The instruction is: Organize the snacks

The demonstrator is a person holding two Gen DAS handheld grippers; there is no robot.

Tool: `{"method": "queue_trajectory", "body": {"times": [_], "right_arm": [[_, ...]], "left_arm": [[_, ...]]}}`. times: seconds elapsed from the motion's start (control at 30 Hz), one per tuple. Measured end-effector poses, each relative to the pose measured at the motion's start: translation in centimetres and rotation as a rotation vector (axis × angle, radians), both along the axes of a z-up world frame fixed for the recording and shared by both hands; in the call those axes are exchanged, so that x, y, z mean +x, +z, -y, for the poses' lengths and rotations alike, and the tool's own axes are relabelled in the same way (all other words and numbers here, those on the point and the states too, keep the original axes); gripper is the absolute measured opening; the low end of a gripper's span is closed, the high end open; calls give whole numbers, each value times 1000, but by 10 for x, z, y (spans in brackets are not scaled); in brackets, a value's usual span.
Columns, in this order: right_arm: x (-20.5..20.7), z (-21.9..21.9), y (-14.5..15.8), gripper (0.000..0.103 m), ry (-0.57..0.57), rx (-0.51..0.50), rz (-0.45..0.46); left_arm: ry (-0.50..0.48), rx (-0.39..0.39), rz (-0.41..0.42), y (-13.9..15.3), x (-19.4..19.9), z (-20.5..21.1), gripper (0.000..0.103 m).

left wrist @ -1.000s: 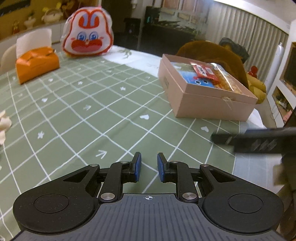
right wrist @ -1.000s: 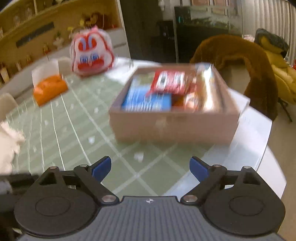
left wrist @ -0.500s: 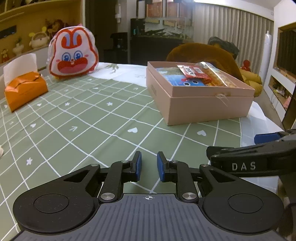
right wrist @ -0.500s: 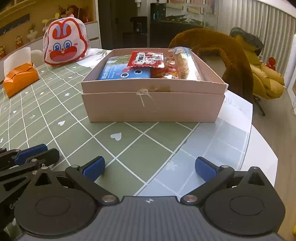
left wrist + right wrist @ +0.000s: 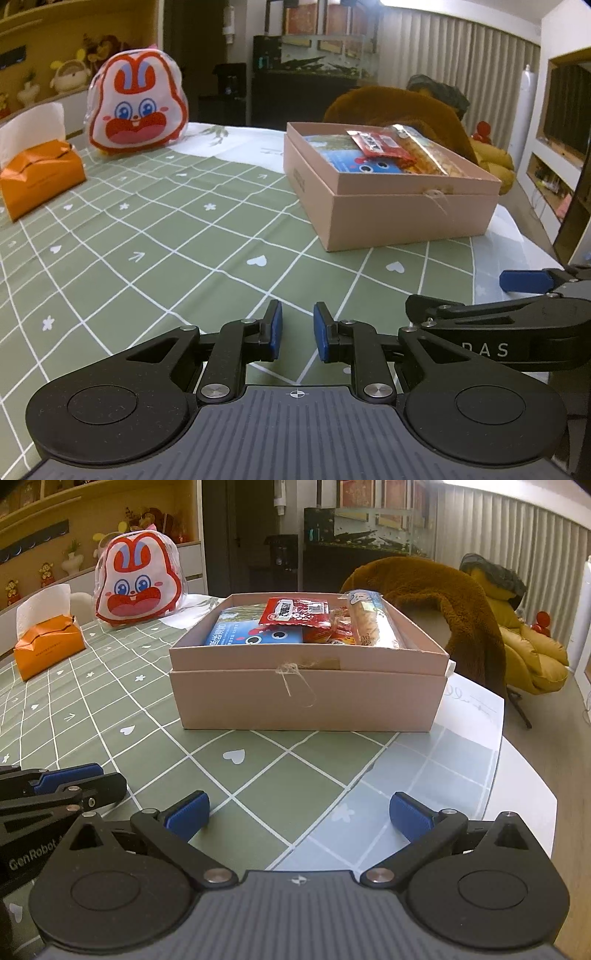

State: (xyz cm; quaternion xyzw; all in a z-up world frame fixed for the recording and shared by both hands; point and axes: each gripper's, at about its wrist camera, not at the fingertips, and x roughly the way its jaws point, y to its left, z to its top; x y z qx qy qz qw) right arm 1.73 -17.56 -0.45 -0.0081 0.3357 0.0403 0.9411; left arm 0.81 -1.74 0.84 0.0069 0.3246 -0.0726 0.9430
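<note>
1. The right gripper, narrower a second ago, now stands spread wide and empty above the green checked tablecloth.
2. The left gripper is nearly closed, holding nothing.
3. Snack packets lie inside the pink box, just ahead of the right gripper, near the table's right edge.

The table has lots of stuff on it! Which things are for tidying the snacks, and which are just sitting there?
For the job:
pink box
blue snack pack
red snack packet
long clear snack bag

Just lying about:
bunny bag
orange tissue box
brown blanket on a chair
</note>
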Motion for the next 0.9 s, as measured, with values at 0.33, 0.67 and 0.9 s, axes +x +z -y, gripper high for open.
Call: {"method": "queue_trajectory", "body": {"times": [0.33, 0.67, 0.9], "right_arm": [[0, 0, 0, 103, 0, 0, 0], [0, 0, 0, 103, 0, 1, 0], [0, 0, 0, 103, 0, 1, 0]], "left_arm": [[-4, 7, 0, 0, 0, 1, 22], [-4, 2, -1, 0, 0, 1, 22], [-4, 3, -1, 0, 0, 1, 22]]}}
